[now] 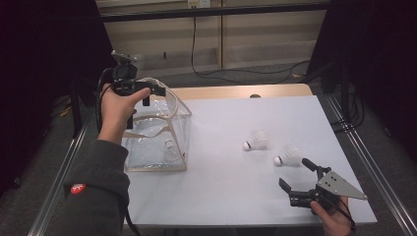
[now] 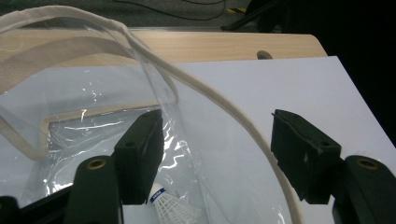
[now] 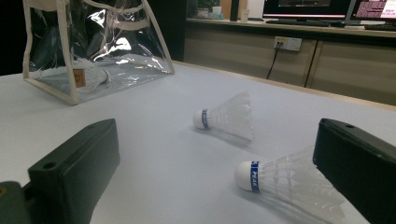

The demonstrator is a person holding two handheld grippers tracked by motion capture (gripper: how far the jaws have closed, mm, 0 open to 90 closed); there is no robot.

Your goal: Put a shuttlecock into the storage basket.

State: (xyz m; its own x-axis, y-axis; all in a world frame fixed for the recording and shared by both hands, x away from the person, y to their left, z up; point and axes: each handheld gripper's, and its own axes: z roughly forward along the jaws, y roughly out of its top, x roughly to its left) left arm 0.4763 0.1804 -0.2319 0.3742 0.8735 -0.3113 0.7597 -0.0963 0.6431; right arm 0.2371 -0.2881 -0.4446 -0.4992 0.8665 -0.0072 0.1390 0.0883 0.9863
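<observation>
High view: my left gripper (image 1: 147, 93) hovers, jaws apart, over the clear bag (image 1: 157, 135), while my right gripper (image 1: 301, 177), jaws apart, sits near the nearer shuttlecock (image 1: 288, 156). Left gripper view: one shuttlecock (image 2: 170, 206) lies inside the bag. Right gripper view: I should straddle the nearer shuttlecock's cork (image 3: 243, 176), closing gently to spare the feathers.

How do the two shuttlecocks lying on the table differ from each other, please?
The near shuttlecock lies close to the open right gripper, its skirt beside one jaw in the right gripper view; the far shuttlecock lies apart from it, nearer the clear bag. Both are white with a blue band, lie on their sides on the white table, and are untouched.
</observation>
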